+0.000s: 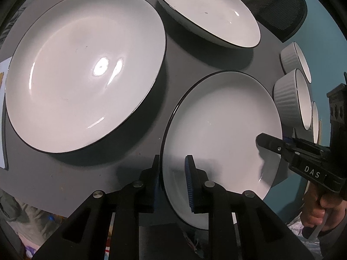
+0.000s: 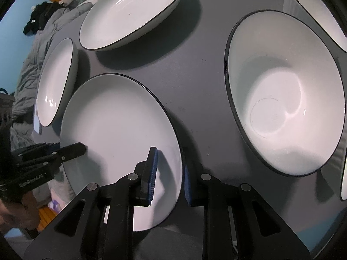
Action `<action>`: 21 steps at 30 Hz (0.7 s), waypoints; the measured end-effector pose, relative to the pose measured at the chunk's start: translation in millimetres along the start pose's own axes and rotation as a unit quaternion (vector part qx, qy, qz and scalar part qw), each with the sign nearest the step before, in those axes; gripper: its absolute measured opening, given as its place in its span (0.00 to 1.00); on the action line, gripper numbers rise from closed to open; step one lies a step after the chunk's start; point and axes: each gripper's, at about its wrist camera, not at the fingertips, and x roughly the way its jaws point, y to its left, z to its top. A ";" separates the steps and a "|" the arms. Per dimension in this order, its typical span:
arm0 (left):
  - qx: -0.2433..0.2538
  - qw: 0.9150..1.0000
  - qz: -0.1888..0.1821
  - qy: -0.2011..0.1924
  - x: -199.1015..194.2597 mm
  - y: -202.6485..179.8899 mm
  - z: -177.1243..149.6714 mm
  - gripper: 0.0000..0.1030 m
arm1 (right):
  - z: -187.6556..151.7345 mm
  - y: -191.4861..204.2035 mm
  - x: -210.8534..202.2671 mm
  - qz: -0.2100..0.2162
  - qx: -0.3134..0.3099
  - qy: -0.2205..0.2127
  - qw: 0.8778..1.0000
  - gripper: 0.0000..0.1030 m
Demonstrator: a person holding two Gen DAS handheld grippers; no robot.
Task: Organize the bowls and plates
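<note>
A small white plate with a dark rim (image 1: 221, 130) (image 2: 121, 125) is held by both grippers at opposite edges, over the near part of the grey table (image 1: 65, 173). My left gripper (image 1: 172, 179) is shut on its near rim, one blue pad on top and the other finger beneath. My right gripper (image 2: 170, 173) pinches the opposite rim the same way. Each gripper shows in the other's view, the right gripper (image 1: 266, 143) at the plate's right edge and the left gripper (image 2: 73, 149) at its left edge. A large plate (image 1: 86, 71) (image 2: 56, 82) lies beside it.
A medium deep plate (image 1: 208, 13) (image 2: 130, 15) sits at the back. Two ribbed bowls (image 1: 292, 95) (image 1: 292, 58) stand to the right, one wide bowl (image 2: 282, 91) close to my right gripper. A black mesh chair (image 1: 282, 10) and bedding (image 2: 43, 32) lie beyond the table.
</note>
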 end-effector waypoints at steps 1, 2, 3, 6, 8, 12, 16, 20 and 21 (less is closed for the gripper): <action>-0.002 1.000 0.003 0.000 -0.3 0.8 0.3 0.20 | -0.5 1.4 0.4 -0.001 0.000 0.000 1.000 0.21; -0.004 1.000 0.004 0.000 -0.8 0.8 0.6 0.20 | -0.6 2.7 0.8 0.000 0.002 0.002 1.000 0.20; -0.004 1.000 0.006 -0.002 -1.7 0.2 0.9 0.20 | -0.8 3.3 0.8 0.002 0.006 0.003 1.000 0.20; -0.004 1.000 0.009 -0.006 -6.8 -1.1 1.6 0.20 | -0.7 6.0 -0.5 0.005 0.011 -0.001 1.000 0.19; -0.005 1.000 0.010 -0.006 -11.1 -3.8 2.8 0.20 | -0.8 7.8 -4.1 0.006 0.011 -0.005 1.000 0.19; -0.008 1.000 0.004 -0.009 -23.7 -4.6 6.8 0.20 | -0.7 7.0 -15.7 0.006 0.009 -0.009 1.000 0.19; -0.013 1.000 -0.003 -0.015 -35.0 -4.5 15.3 0.20 | 1.5 7.5 -29.7 0.005 0.006 -0.017 1.000 0.18; -0.005 1.000 0.005 -0.030 -45.6 -8.9 30.0 0.20 | 11.6 7.9 -39.1 0.004 0.004 -0.026 1.000 0.18; -0.003 0.999 0.007 -0.034 -47.3 -10.2 34.6 0.21 | 14.7 7.2 -39.7 0.005 0.005 -0.028 1.000 0.18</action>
